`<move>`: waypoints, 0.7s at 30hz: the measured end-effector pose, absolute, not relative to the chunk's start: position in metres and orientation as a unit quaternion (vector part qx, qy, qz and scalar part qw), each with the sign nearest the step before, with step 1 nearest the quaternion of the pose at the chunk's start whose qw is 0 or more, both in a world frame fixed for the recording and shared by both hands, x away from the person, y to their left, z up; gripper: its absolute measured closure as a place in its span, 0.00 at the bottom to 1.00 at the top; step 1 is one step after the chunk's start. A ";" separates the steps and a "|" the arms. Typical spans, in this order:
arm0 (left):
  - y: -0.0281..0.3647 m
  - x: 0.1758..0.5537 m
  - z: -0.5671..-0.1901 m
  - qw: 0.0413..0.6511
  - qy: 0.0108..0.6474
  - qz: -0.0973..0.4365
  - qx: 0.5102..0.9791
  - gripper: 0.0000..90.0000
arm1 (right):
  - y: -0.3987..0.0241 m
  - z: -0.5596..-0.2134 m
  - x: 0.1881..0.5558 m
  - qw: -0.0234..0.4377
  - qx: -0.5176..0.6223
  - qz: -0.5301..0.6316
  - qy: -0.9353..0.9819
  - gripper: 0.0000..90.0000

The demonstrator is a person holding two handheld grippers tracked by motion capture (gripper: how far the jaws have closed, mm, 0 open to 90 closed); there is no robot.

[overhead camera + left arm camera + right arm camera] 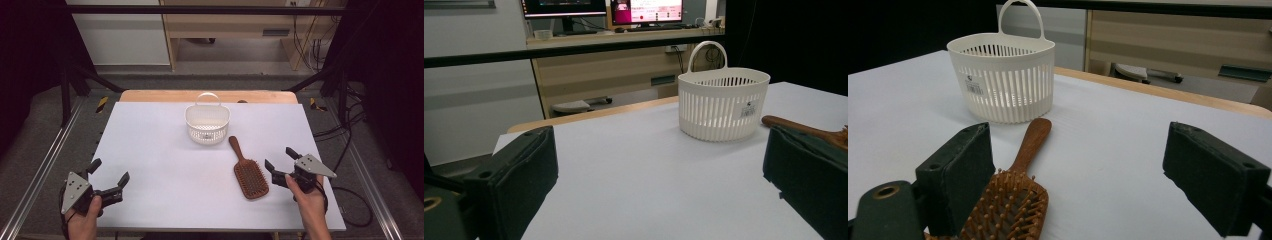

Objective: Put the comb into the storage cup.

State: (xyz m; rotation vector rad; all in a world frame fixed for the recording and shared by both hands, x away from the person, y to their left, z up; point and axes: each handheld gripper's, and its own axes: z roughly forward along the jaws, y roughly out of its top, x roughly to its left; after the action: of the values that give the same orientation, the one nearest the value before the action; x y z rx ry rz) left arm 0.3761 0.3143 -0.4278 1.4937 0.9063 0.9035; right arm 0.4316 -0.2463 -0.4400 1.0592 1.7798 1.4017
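White worktop (165, 150), white slotted basket (207, 124) upright near the middle of its far edge, wooden hairbrush (248, 171) bristles up toward the near right corner, right tongs (282, 161) just beside it, wide open and empty, left tongs (109, 171) at the near left corner, wide open and empty

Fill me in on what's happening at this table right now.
A person sits at the white table with a two-jaw tool in each hand. The right tool is open and empty, just right of a wooden hairbrush that lies bristles up with its handle toward a white slotted basket. The left tool is also open and empty, near the front left of the table. The basket stands upright near the far edge, and what can be seen of its inside looks empty. Nothing is being gripped.
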 end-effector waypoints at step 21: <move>0.320 0.380 -0.428 0.549 0.395 0.390 0.625 0.01 | -0.245 -0.441 0.436 0.300 0.421 0.525 0.676 0.15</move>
State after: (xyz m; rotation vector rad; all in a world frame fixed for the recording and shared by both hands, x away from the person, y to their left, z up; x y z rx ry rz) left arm 0.3796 0.3204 -0.4275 1.4786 0.9350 0.9235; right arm 0.4356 -0.2445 -0.4408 1.1166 1.7954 1.3938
